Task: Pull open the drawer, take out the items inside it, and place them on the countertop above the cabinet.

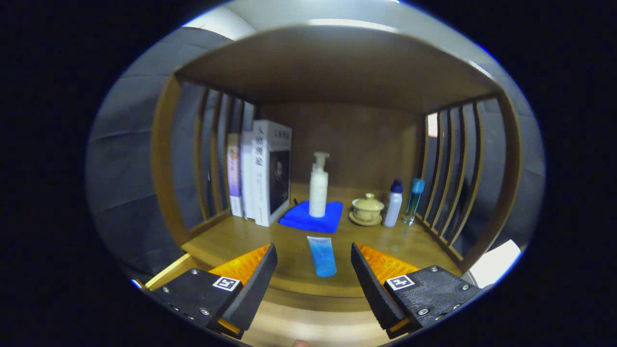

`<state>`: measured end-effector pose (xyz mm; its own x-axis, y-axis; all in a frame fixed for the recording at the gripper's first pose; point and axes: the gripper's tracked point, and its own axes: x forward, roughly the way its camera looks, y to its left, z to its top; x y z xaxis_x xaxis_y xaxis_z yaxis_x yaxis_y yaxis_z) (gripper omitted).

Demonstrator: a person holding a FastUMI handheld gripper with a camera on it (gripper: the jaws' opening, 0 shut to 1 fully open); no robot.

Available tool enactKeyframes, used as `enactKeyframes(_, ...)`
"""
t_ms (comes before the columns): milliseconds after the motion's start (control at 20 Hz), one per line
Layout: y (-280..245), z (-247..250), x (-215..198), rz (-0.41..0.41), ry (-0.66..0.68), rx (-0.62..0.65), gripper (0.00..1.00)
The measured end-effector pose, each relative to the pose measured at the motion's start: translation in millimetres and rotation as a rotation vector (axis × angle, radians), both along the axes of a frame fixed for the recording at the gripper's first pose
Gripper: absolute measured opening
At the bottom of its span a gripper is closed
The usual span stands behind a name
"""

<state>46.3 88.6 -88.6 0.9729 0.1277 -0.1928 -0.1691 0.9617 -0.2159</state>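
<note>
The gripper point(314, 274) is hovering at the front edge of the wooden countertop point(241, 238), its 2 fingers point(255, 279) standing wide apart and gripping nothing. A blue tube point(321, 256) is lying flat on the countertop near that front edge, seen in the gap between the fingers and slightly ahead of them, touching neither one.

Farther back, at the middle of the countertop, a folded blue cloth point(312, 218) is lying flat, and a white pump bottle point(318, 185) is standing upright on it. Toward the back right corner, a cream lidded cup point(367, 209) is sitting on its saucer; just beside it a white bottle with a dark blue cap point(394, 203) is standing, and next to that a clear teal bottle point(413, 200), close to the slatted right side point(453, 178) of the shelf. Along the left edge, 3 books point(262, 171) are standing upright against the slatted left side. A wooden board point(332, 67) is roofing the space overhead.
</note>
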Motion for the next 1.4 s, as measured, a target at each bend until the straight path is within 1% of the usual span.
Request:
enactKeyframes(150,29,8,-59,0.056,-0.055,-0.011,0.95)
enactKeyframes(250,48,1,-93,0.106,-0.069,0.012,0.95)
enactKeyframes(350,56,-8,-120,0.133,-0.071,0.028,0.95)
enactKeyframes(550,54,-30,-170,0.147,-0.053,0.087,0.95)
enactKeyframes(650,42,-33,-188,0.124,-0.075,0.105,0.95)
enactKeyframes(750,26,-45,-197,0.081,-0.086,0.094,0.95)
enactKeyframes(1000,-15,-82,-207,-0.012,-0.053,-0.019,0.95)
enactKeyframes(1200,-30,-116,-203,-0.070,0.011,0.016,0.95)
enactKeyframes(1300,-32,-132,-200,-0.072,0.038,-0.002,0.95)
enactKeyframes(1400,-32,-134,-197,-0.080,0.039,-0.010,0.95)
